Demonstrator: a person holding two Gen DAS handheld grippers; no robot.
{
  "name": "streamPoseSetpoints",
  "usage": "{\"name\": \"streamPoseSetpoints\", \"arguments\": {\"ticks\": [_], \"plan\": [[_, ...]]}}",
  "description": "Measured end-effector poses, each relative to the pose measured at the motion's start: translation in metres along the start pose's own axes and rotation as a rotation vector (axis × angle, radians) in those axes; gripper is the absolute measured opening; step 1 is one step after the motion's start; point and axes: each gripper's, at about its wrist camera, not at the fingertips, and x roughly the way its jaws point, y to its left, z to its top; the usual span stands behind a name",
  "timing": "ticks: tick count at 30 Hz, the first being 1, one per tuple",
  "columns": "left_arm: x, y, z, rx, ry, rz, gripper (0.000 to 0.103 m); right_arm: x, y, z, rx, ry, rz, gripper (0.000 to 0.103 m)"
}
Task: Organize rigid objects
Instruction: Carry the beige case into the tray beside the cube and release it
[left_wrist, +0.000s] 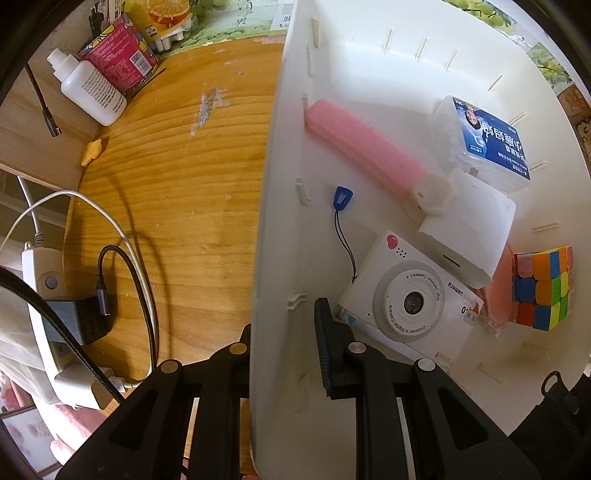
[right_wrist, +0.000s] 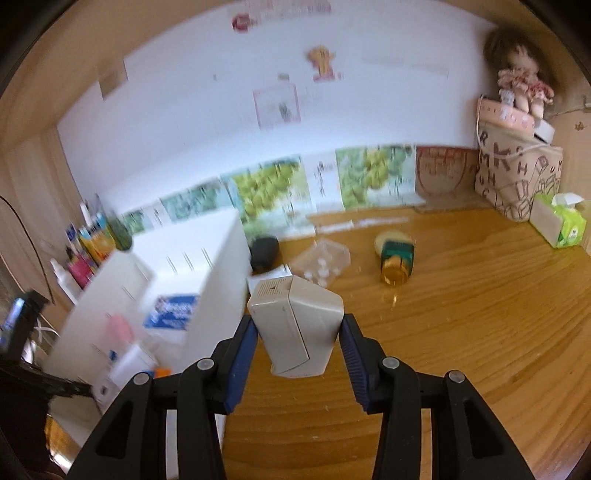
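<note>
Between the right gripper's (right_wrist: 297, 347) blue pads: one beige boxy device (right_wrist: 295, 328), clamped by its sides, clear of the wooden desk (right_wrist: 461, 332). Left gripper (left_wrist: 284, 332): jaws nearly closed on the white bin's (left_wrist: 273, 155) wall, steadying it.

Risk: smooth casing, tilted hold; it may slip or clip the rim going in.

Bin contents crowding the floor: toy camera (left_wrist: 410, 299), pink brush (left_wrist: 365, 151), puzzle cube (left_wrist: 543, 288), blue-labelled box (left_wrist: 484, 144).

Loose on desk: amber bottle (right_wrist: 395, 258), clear tray (right_wrist: 321, 262).
</note>
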Motion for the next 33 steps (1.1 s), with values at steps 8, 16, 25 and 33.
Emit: {"name": "streamPoseSetpoints", "arguments": {"ticks": [8, 16, 25, 33], "plan": [[-0.006, 0.0, -0.002, -0.003, -0.009, -0.006, 0.02, -0.034, 0.025, 0.019, -0.063, -0.094, 0.082, 0.046], [-0.012, 0.006, -0.003, -0.007, -0.024, -0.02, 0.02, -0.046, 0.063, 0.027, -0.185, -0.127, 0.198, 0.046], [-0.02, 0.009, -0.003, -0.01, -0.032, -0.028, 0.02, -0.042, 0.105, 0.014, -0.319, -0.071, 0.308, 0.046], [-0.023, 0.008, -0.002, -0.017, -0.038, -0.027, 0.02, -0.04, 0.114, 0.007, -0.362, -0.045, 0.306, 0.08]]}}
